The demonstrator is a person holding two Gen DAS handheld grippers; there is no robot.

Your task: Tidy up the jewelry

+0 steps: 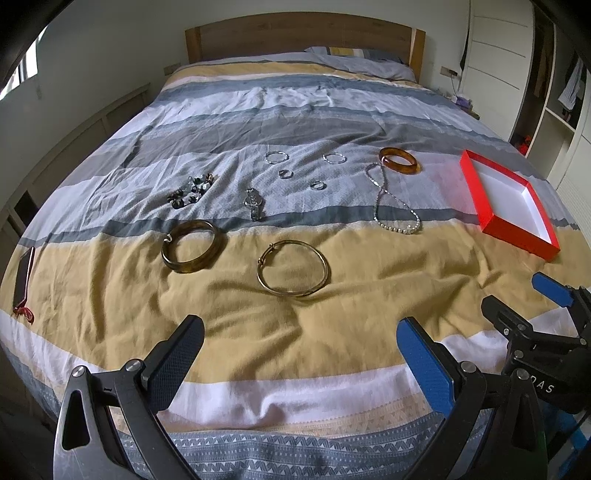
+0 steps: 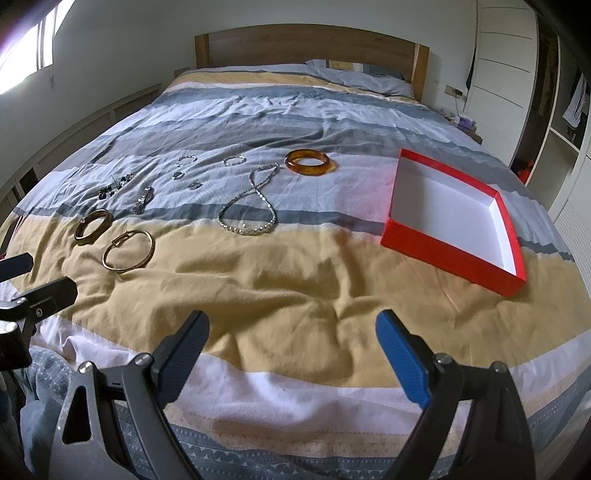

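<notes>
Jewelry lies spread on a striped bed cover. A thin gold bangle (image 1: 292, 268) (image 2: 127, 250) lies nearest, with a dark tortoise bangle (image 1: 193, 246) (image 2: 92, 226) to its left. Behind them lie a watch (image 1: 254, 203), a heap of small earrings (image 1: 192, 189), several small silver rings (image 1: 276, 157), a pearl necklace (image 1: 395, 206) (image 2: 251, 206) and an amber bangle (image 1: 399, 161) (image 2: 311, 162). An open red box (image 1: 517, 229) (image 2: 443, 254) with a white inside lies empty at the right. My left gripper (image 1: 300, 354) and right gripper (image 2: 291, 350) are open and empty above the near edge of the bed.
A phone (image 1: 23, 275) lies at the bed's left edge. A wooden headboard (image 1: 303, 33) and a pillow (image 1: 362, 59) are at the far end. A white wardrobe (image 2: 509, 74) stands to the right, a low shelf along the left wall.
</notes>
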